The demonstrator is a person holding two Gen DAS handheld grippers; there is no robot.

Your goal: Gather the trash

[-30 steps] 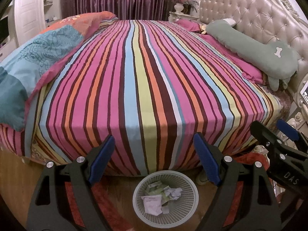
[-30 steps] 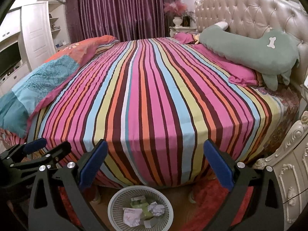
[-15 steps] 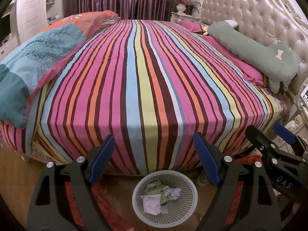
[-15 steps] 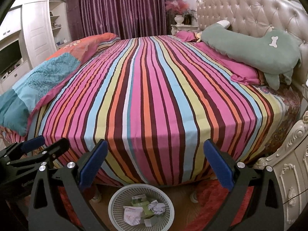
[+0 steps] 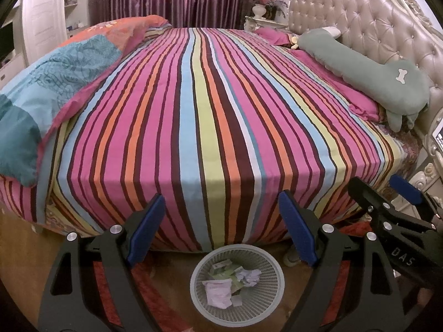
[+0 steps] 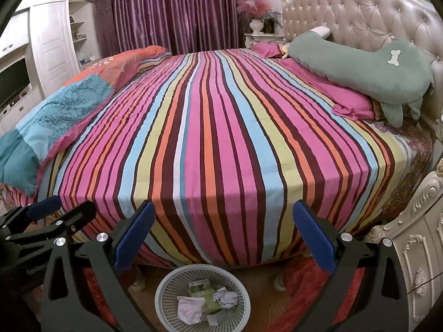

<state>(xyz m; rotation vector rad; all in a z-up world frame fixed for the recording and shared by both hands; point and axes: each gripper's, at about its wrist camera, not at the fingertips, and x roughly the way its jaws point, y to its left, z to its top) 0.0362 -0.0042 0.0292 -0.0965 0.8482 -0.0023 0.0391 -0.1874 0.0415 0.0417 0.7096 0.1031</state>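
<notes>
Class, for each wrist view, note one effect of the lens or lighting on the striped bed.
Left wrist view: fisheye bows the striped sheet outward, corners vignette black. Right wrist view: same bulge; the tufted headboard catches glare, and shadow falls under the bed around the basket.

Warm, fairly dim indoor light, seemingly from overhead; both fisheye views bend strongly at their dark, vignetted edges.

White mesh wastebasket (image 5: 237, 280) upright on floor by bed foot, crumpled paper trash (image 5: 249, 273) inside
</notes>
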